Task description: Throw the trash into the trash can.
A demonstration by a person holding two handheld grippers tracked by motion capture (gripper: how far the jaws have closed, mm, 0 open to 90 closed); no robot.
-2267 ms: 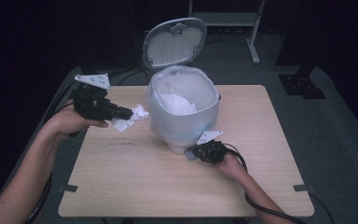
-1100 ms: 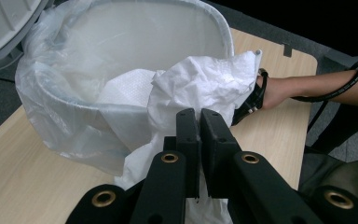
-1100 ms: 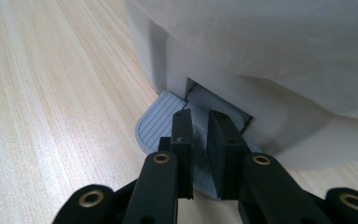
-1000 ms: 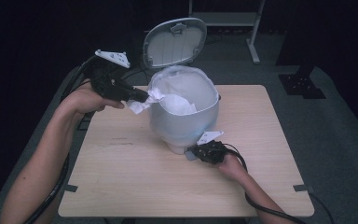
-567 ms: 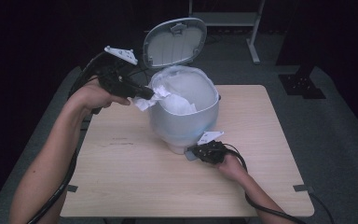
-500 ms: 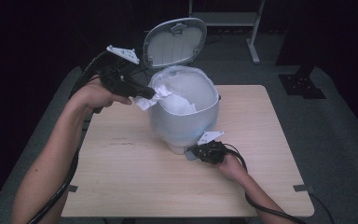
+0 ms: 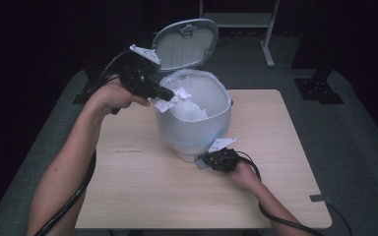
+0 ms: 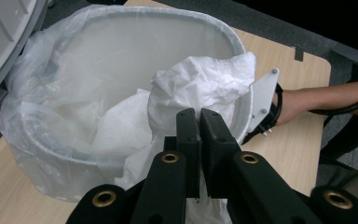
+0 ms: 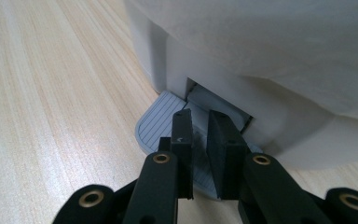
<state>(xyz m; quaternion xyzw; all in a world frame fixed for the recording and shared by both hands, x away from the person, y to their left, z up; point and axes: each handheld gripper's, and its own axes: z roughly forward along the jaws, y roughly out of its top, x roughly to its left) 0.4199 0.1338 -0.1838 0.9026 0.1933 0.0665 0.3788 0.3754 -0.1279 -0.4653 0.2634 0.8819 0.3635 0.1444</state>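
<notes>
A pale grey pedal bin (image 7: 193,129) stands mid-table, lined with a clear plastic bag (image 8: 42,88), its lid (image 7: 187,43) swung up at the back. My left gripper (image 7: 169,94) is shut on a crumpled white paper (image 7: 176,98) and holds it over the bin's left rim; in the left gripper view the paper (image 8: 200,86) bulges above the closed jaws of that gripper (image 8: 199,114). More white paper lies inside the bin. At the bin's foot, my right gripper (image 9: 199,117) is shut and its tips rest on the grey ribbed pedal (image 9: 156,123).
The wooden table (image 7: 128,191) has free surface in front and to both sides of the bin. A dark floor surrounds it, with a metal stand (image 7: 266,34) behind. Cables trail from both grippers toward the near edge.
My left hand has carried the paper up and to the right, from beside the bin to over its rim. The right hand has stayed on the pedal; the lid stays up.
</notes>
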